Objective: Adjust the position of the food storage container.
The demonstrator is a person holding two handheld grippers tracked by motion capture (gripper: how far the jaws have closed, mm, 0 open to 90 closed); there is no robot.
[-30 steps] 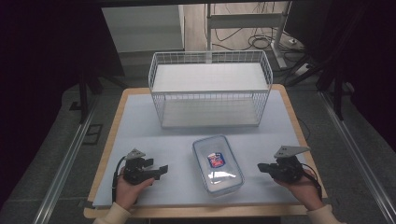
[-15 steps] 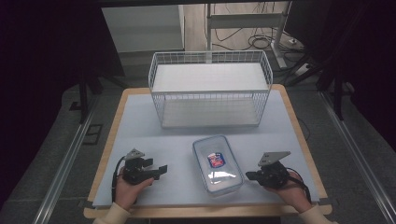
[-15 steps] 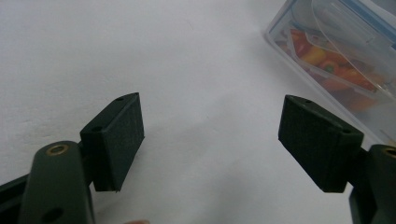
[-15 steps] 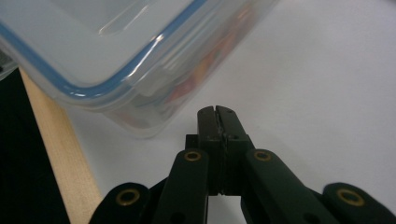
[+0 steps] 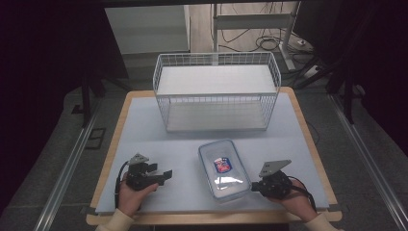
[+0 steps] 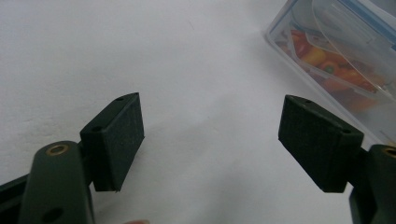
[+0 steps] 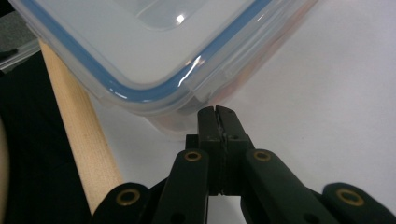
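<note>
Food container [image 5: 224, 169] with the blue-sealed clear lid sits near the front edge of my table [image 5: 144, 120], lid on, between my two claws. Through its side I can see orange and red stuff, can't really tell what it is. Behind it stands a white wire basket [image 5: 216, 91], nothing in it as far as I can see. My right gripper [image 7: 218, 112] is clenched tight, pads pressed together on nothing, tip right up against the container's near corner just under the lid rim. My left gripper [image 6: 210, 135] is spread wide over bare tabletop, container off to its side, apart.
</note>
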